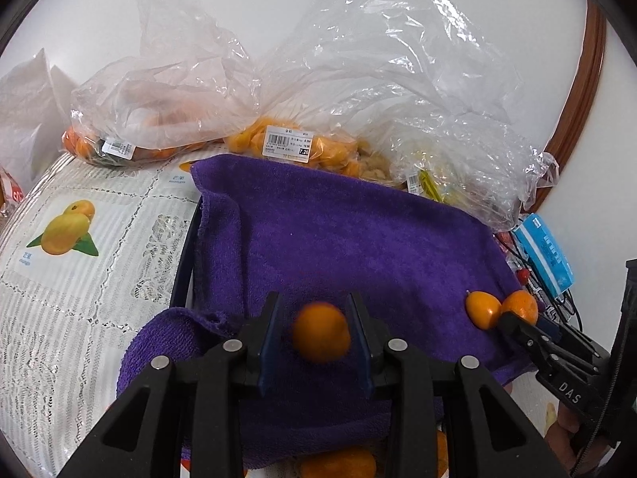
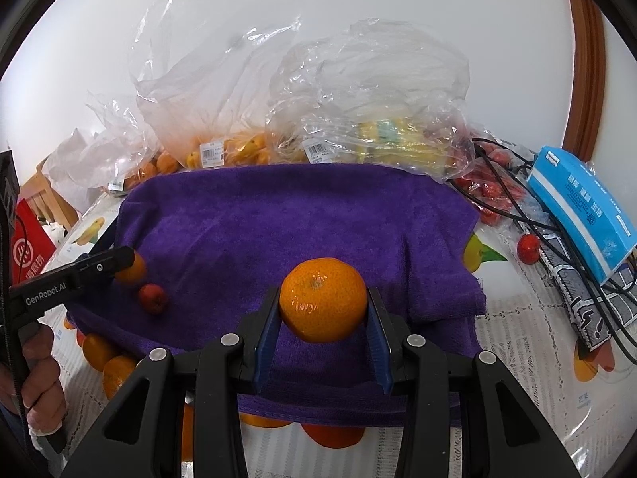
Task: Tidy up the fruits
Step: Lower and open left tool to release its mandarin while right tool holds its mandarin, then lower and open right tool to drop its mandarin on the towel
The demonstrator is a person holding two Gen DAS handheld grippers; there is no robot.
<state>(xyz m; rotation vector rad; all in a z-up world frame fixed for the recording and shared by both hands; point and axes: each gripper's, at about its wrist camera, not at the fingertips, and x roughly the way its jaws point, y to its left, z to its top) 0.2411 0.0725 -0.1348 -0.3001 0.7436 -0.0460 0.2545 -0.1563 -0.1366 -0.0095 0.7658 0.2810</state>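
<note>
My left gripper [image 1: 318, 318] has a small orange kumquat [image 1: 321, 332], blurred, between its jaws with a gap on each side, over the purple towel [image 1: 338, 239]. It also shows in the right wrist view [image 2: 127, 263] with the kumquat [image 2: 133, 269] at its tip. My right gripper [image 2: 323, 306] is shut on a mandarin [image 2: 322, 304] above the towel [image 2: 278, 219]. In the left wrist view the right gripper [image 1: 513, 318] is by a mandarin [image 1: 519, 304] and a kumquat [image 1: 483, 308]. A small red fruit [image 2: 152, 298] lies on the towel.
Clear plastic bags of oranges [image 1: 151, 119], kumquats [image 1: 286, 139] and yellow fruit [image 2: 394, 139] stand behind the towel. A blue box [image 2: 581, 207], black cables [image 2: 537, 223] and red fruits [image 2: 489, 195] lie right. More oranges [image 2: 107, 362] sit at the towel's near edge. A fruit-print tablecloth [image 1: 79, 279] covers the table.
</note>
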